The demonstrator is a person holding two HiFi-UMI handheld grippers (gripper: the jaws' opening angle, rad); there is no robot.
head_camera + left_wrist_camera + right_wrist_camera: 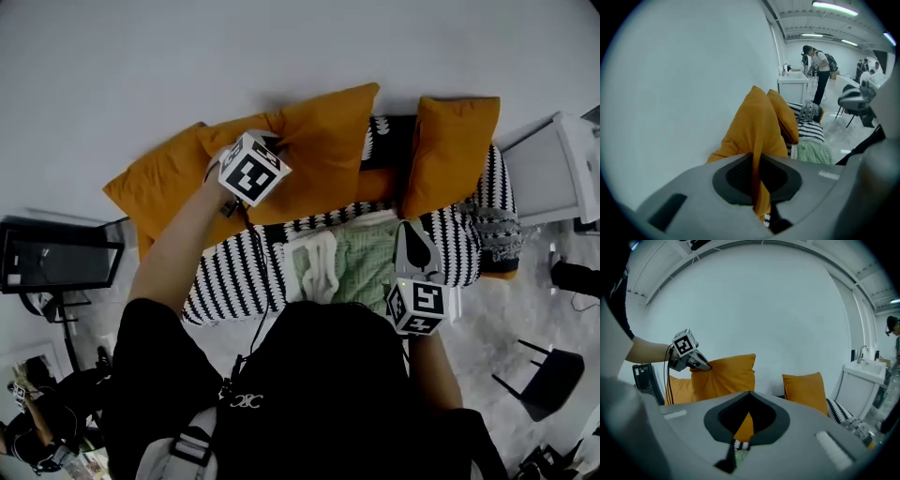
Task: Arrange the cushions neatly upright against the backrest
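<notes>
Marker-cubed left tool (757, 161) pinches orange cushion (755, 117) by corner.

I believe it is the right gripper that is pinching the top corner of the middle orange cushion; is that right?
Not quite: it is the left gripper that is pinching the top corner of the middle orange cushion, as the right gripper view shows. The right gripper holds nothing.

Left arm (178, 244) outstretched, left claw (753, 161) clamped on cushion (323, 141) corner; right claw (750, 394) lower, jaws together.
</notes>
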